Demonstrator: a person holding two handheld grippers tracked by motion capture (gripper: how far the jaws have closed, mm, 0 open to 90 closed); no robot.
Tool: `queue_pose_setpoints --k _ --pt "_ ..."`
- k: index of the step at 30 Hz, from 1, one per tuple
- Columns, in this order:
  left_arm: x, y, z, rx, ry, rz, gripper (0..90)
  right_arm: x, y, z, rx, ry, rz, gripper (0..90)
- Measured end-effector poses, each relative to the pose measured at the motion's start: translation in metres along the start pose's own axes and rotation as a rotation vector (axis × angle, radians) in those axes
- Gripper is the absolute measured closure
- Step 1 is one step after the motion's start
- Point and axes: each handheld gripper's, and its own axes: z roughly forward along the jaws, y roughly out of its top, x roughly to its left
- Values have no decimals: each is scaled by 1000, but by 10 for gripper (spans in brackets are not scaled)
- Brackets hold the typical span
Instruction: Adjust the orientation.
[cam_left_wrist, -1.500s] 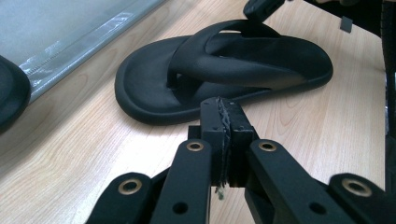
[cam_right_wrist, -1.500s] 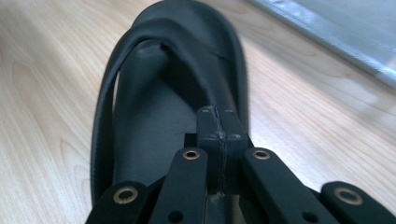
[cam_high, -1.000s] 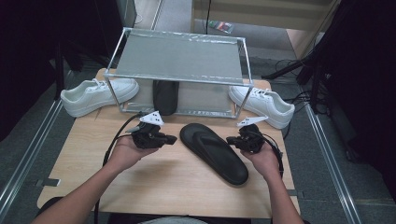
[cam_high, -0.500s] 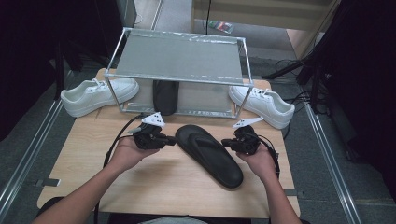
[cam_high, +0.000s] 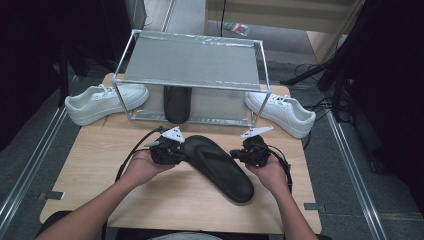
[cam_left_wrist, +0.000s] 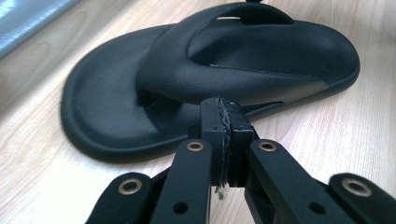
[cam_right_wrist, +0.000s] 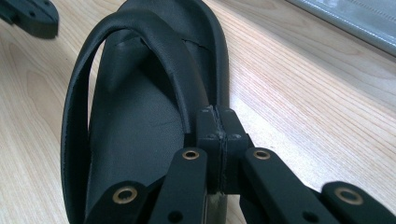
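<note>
A black flip-flop lies slantwise on the wooden table, toe end toward my left hand. My left gripper is shut with nothing between its jaws, tips against the flip-flop's toe-end side. In the left gripper view the closed jaws rest by the flip-flop below its strap. My right gripper is shut and empty too, at the opposite side. In the right gripper view its closed tips sit at the flip-flop's rim where the strap ends.
A metal-framed rack stands at the back of the table, with a second black flip-flop under it. One white sneaker lies left of the rack and another right of it. Cables trail from both grippers.
My right gripper has moved left and the flip-flop has slid left with it, up against my left gripper. The left hand has barely shifted.
</note>
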Motion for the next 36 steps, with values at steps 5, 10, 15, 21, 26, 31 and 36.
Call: queue_pose_setpoints --k 5,10,15,21,26,31,36 --pt "-4 1 9 15 -9 7 900 3 1 2 -4 5 -12 900" --pt "-4 1 12 16 0 4 899 6 2 5 -4 4 -21 900" --pt "-2 1 12 12 6 -1 899 7 3 5 0 8 -15 900" --pt "2 0 11 5 18 -13 889 9 3 6 -3 15 -16 900" --pt "6 0 10 1 29 -21 885 12 3 7 3 21 -18 900" --pt "9 0 9 -2 39 -29 885 16 4 8 5 24 -29 900" --pt "14 0 8 -6 50 -35 884 18 4 10 8 38 -38 900"
